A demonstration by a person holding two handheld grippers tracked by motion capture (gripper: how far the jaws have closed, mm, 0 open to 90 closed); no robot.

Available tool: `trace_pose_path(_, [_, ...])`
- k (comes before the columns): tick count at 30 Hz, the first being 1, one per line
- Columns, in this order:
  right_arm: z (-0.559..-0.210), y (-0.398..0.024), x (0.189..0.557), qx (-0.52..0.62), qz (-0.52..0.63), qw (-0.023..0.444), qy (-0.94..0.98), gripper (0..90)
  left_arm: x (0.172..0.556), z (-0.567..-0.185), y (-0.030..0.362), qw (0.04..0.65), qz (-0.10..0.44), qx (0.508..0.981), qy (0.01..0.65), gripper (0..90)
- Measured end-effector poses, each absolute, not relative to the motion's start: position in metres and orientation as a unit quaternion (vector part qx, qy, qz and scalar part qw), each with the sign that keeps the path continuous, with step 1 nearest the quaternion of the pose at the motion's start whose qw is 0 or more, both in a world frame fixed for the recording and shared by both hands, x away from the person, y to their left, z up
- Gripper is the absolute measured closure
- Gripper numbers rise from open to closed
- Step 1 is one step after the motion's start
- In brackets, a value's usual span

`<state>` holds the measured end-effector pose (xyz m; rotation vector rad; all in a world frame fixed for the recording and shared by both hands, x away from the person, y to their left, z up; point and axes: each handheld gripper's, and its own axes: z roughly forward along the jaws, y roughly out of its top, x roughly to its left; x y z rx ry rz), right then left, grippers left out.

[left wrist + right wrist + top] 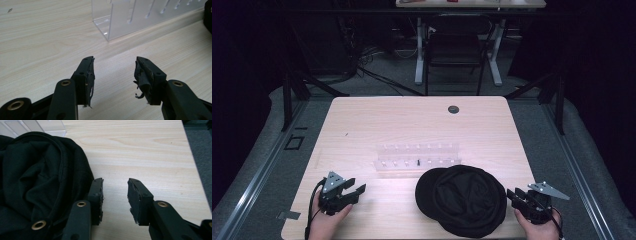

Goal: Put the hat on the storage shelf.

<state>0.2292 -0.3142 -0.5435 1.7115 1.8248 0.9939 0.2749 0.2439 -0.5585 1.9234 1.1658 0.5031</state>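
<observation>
The wooden surface (362,125) carries two things: a black cap (462,200) lying near the front edge, and behind it, at about twelve o'clock from the cap, a clear acrylic rack (417,157) with a row of pegs. From where I stand, the work in hand looks like picking up the cap, perhaps to hang it on the rack, though that is my guess.

The right claw (515,196) sits at three o'clock from the cap, just beside its edge; in the right gripper view the black cloth (37,182) lies at nine o'clock of the jaws, pressing up against the left jaw, and the jaws stand apart with bare wood between them. The left claw (357,189) rests well off at nine o'clock from the cap, jaws likewise apart and holding nothing; its own view looks toward the rack's corner (112,27) at twelve to one o'clock.

To do this well, I'd say the right claw should swing toward nine o'clock and take the stitched rim, not loose folds, which would slip. The worn padding on the left jaws may grip poorly.
</observation>
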Motion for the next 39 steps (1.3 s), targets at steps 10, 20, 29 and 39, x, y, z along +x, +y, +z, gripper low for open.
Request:
trace_pose_path(10, [-0.534, -0.319, 0.227, 0.62, 0.378, 0.206, 0.656, 66.8, 0.273, -0.557, 0.24, 0.41, 0.196, 0.764, 0.458, 49.8])
trace_pose_path(20, [-0.523, -0.322, 0.231, 0.608, 0.356, 0.164, 0.69, 60.5, 0.274, -0.557, 0.235, 0.413, 0.195, 0.768, 0.449, 49.2])
trace_pose_path(29, [-0.509, -0.321, 0.236, 0.619, 0.359, 0.155, 0.681, 59.5, 0.271, -0.555, 0.237, 0.413, 0.201, 0.766, 0.449, 48.5])
trace_pose_path(39, [-0.494, -0.321, 0.247, 0.628, 0.323, 0.115, 0.699, 67.7, 0.271, -0.554, 0.238, 0.422, 0.202, 0.758, 0.455, 47.9])
